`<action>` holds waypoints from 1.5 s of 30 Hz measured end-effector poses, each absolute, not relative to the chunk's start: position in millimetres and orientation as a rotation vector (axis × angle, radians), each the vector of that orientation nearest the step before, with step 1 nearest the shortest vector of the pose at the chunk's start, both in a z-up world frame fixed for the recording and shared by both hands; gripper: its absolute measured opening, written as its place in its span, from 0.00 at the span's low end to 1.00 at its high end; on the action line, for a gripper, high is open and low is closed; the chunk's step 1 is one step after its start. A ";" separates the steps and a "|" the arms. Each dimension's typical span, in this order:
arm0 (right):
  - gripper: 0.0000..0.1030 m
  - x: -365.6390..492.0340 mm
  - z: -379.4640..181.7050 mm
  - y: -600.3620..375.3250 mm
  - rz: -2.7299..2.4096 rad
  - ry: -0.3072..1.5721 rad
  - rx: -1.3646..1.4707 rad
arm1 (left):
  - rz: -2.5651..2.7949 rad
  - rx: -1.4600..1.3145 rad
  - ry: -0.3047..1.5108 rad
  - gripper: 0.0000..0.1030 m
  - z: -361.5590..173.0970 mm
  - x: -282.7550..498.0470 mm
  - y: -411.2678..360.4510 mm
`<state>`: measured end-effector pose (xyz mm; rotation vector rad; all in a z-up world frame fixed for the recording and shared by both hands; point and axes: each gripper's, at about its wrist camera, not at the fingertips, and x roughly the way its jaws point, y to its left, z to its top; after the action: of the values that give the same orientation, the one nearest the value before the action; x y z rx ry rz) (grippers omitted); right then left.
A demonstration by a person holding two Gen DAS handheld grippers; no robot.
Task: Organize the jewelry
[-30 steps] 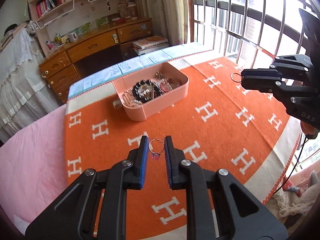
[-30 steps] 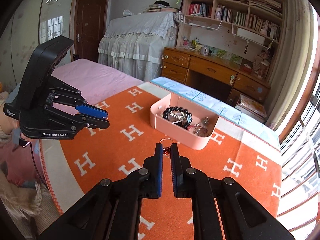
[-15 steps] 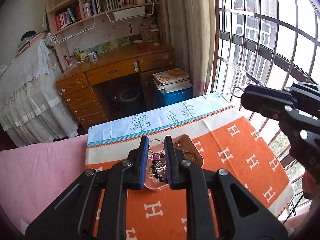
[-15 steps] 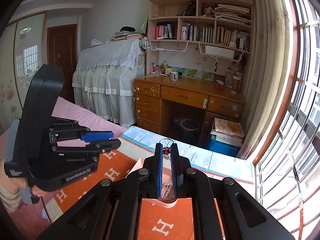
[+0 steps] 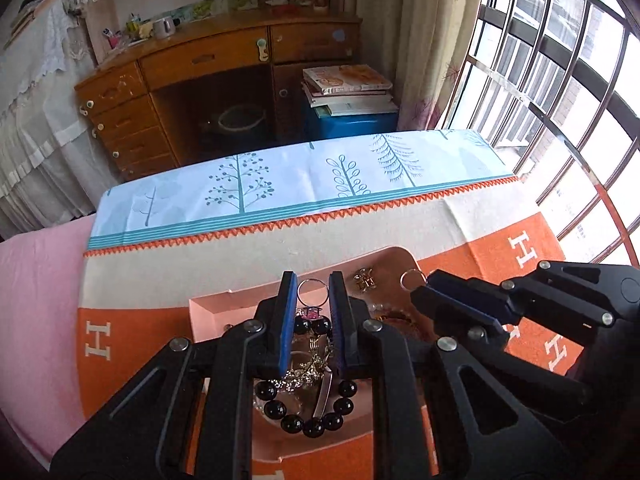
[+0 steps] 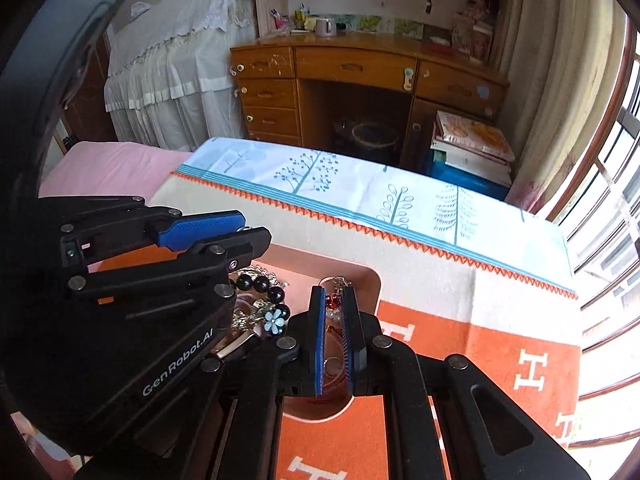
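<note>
A pink tray (image 5: 212,312) (image 6: 375,280) lies on the orange blanket and holds a black bead bracelet (image 5: 312,424) (image 6: 262,282), chains and a blue flower piece (image 6: 275,320). My left gripper (image 5: 313,292) (image 6: 256,227) hangs over the tray, shut on a silver ring with a pink stone (image 5: 313,304). Just to its right, my right gripper (image 6: 333,294) (image 5: 425,287) is over the tray's far right corner, shut on a silver ring with a red stone (image 6: 333,300) (image 5: 413,279). The two grippers are close side by side.
The orange blanket with white H letters (image 5: 532,248) (image 6: 480,344) covers the bed, and a pale blue tree-print cloth (image 5: 288,184) lies at its far edge. Beyond stand a wooden desk (image 5: 208,60), books on a blue box (image 5: 352,92) and a barred window (image 5: 560,60). Pink bedding (image 5: 36,300) lies left.
Both grippers have swept forward from over the open blanket to above the pink tray, each still holding its ring. The tray, once ahead of them, now lies under the fingers.
</note>
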<state>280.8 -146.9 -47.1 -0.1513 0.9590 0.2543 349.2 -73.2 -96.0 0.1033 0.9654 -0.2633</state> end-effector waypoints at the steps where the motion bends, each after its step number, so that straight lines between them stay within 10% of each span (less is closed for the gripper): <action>1: 0.07 286.8 -55.3 -146.4 0.253 0.973 -0.145 | -0.263 0.094 0.978 0.13 -103.2 353.9 -72.9; 6: 0.08 302.2 -95.5 -146.8 0.250 1.028 -0.093 | -0.282 0.048 1.054 0.15 -134.2 371.1 -67.3; 17: 0.14 302.3 -97.1 -177.7 0.250 0.974 -0.020 | -0.276 0.000 1.031 0.67 -122.0 355.7 -45.9; 45: 0.58 71.9 32.8 -204.0 0.222 0.796 0.106 | -0.213 0.055 0.766 0.75 7.1 117.7 -29.2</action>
<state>71.9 -204.0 32.8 0.1064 0.7958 0.2221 117.7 -29.2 7.1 0.0550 0.7658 -0.2133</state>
